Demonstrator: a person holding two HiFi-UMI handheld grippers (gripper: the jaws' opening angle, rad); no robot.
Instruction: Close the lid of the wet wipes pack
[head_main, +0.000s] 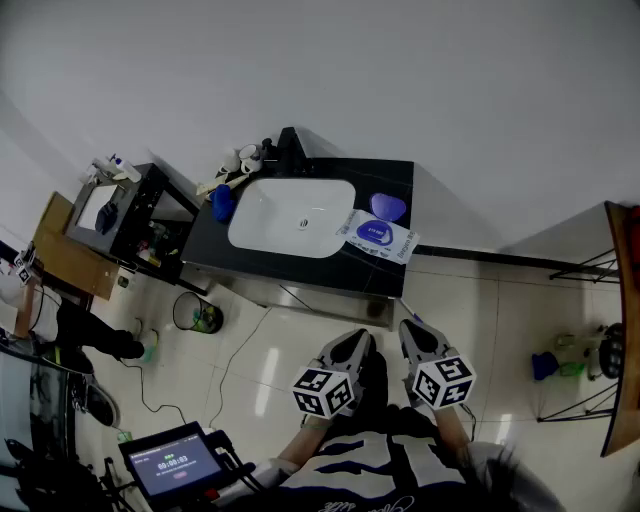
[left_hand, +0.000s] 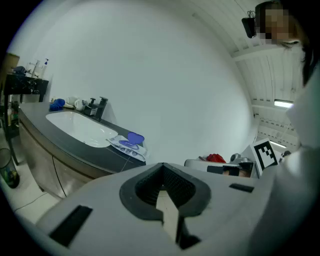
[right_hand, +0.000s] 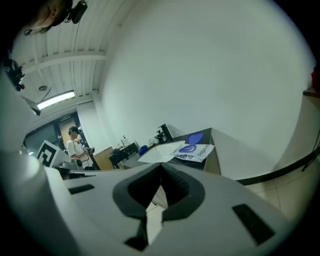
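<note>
The wet wipes pack (head_main: 376, 236) lies flat on the right end of the black sink counter (head_main: 394, 175), its round blue lid (head_main: 388, 207) flipped open toward the wall. Both grippers hang low over the floor, well short of the counter. The left gripper (head_main: 357, 341) and the right gripper (head_main: 411, 328) are both shut and hold nothing. The left gripper view shows the pack (left_hand: 125, 144) and its lid (left_hand: 135, 137) far off beyond its shut tips (left_hand: 162, 165). In the right gripper view the pack (right_hand: 193, 151) and lid (right_hand: 195, 137) sit past the shut tips (right_hand: 161, 164).
A white basin (head_main: 290, 215) and dark faucet (head_main: 291, 150) fill the counter's middle, with a blue cloth (head_main: 222, 203) at its left. A bin (head_main: 195, 313) stands on the tiled floor below. A dark shelf unit (head_main: 135, 215) is at the left, a metal rack (head_main: 600, 330) at the right.
</note>
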